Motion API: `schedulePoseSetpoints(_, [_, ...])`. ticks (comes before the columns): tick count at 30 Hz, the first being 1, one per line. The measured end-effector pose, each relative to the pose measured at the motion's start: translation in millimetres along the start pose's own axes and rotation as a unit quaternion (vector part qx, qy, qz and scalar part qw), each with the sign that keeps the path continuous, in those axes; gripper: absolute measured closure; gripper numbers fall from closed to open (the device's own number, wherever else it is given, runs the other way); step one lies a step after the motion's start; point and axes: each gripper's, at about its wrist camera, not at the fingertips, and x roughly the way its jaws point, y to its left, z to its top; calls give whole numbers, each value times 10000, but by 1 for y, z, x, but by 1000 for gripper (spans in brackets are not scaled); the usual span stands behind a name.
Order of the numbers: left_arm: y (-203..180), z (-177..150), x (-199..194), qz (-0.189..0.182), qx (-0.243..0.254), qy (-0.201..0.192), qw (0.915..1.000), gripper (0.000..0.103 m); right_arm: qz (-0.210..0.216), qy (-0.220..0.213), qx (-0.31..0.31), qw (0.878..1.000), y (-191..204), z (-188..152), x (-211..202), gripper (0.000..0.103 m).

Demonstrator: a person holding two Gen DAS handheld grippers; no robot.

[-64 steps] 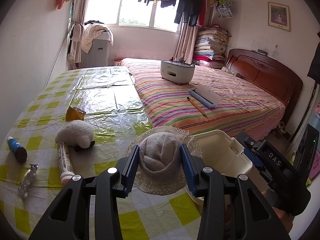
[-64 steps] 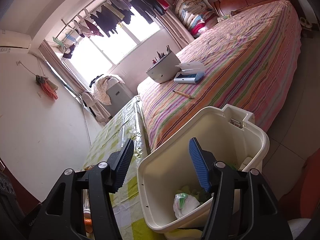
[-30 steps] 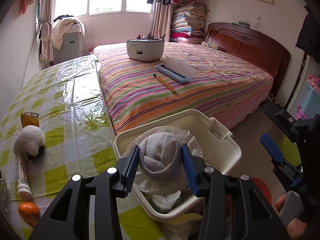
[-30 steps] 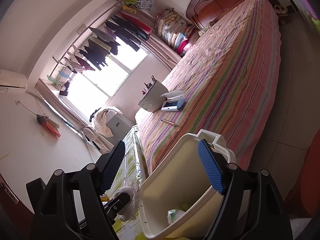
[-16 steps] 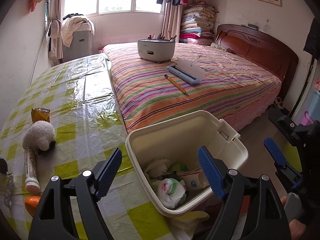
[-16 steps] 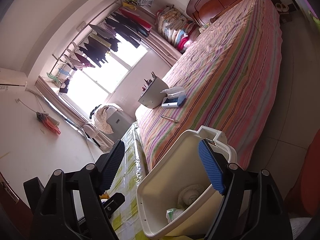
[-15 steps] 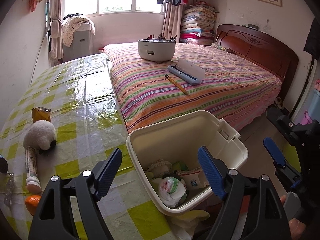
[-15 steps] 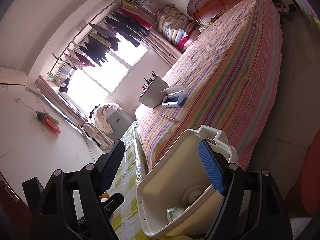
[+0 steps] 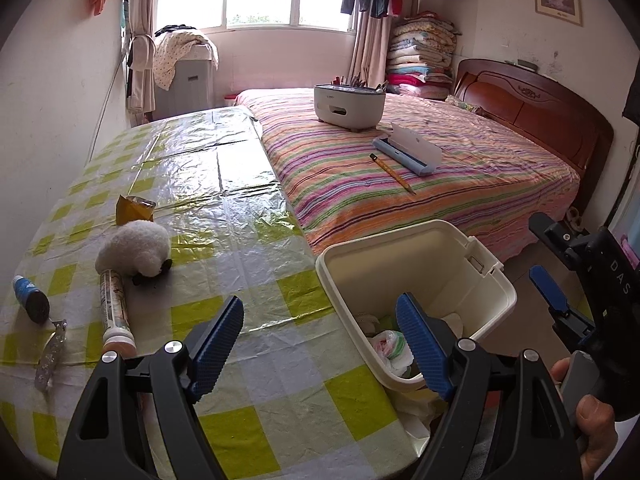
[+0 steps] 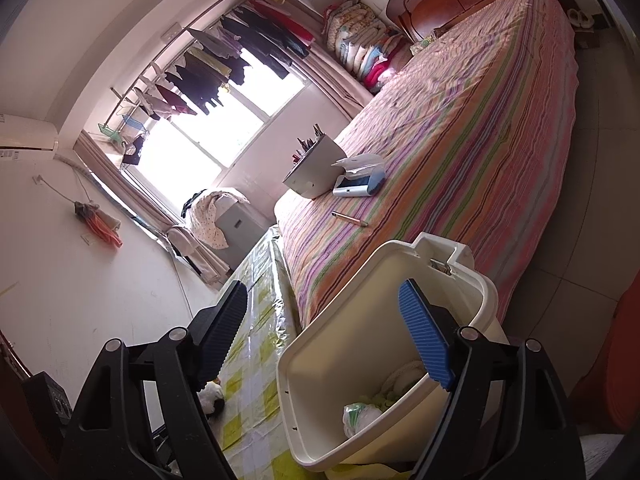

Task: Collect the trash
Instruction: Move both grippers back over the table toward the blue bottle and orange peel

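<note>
A cream trash bin (image 9: pixel 416 248) stands at the right edge of the checkered table (image 9: pixel 240 264), with crumpled trash (image 9: pixel 390 350) and the lace-trimmed cloth inside. It also shows in the right wrist view (image 10: pixel 360 344), with trash (image 10: pixel 362 414) at its bottom. My left gripper (image 9: pixel 320 340) is open and empty above the table edge beside the bin. My right gripper (image 10: pixel 324 344) is open and empty, over the bin's mouth. On the table lie a brown wrapper (image 9: pixel 134 208), a white plush sheep (image 9: pixel 134 252), a tube (image 9: pixel 114 308), a blue bottle (image 9: pixel 30 298) and a foil scrap (image 9: pixel 50 354).
A striped bed (image 9: pixel 420 160) lies beyond the bin, with a white organiser (image 9: pixel 348 106), a pencil case (image 9: pixel 408 154) and a pencil (image 9: pixel 392 174) on it. A wall runs along the table's left side. The right gripper (image 9: pixel 560 300) shows at the right.
My left gripper opened and dropped the lace-trimmed cloth into the bin. It has since swung left, back over the table. The right gripper stayed open near the bin.
</note>
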Motion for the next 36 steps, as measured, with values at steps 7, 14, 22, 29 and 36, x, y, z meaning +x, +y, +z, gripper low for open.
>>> schedulePoseSetpoints(7, [40, -6, -7, 417, -326, 17, 9986, 26, 67, 272, -222, 9994, 16, -11, 13, 25])
schedulePoseSetpoints(14, [64, -15, -9, 586, -479, 126, 9971, 26, 106, 449, -373, 9982, 28, -22, 21, 24])
schedulePoseSetpoints(22, [77, -20, -14, 638, -679, 83, 9956, 26, 164, 632, -521, 9965, 38, -33, 30, 24])
schedulePoseSetpoints(29, [98, -22, -26, 868, -859, -70, 9925, 26, 216, 841, -670, 9940, 47, -42, 38, 24])
schedulePoseSetpoints(36, [137, -28, -52, 1391, -1255, -580, 9806, 26, 236, 1009, -860, 9909, 57, -52, 45, 24])
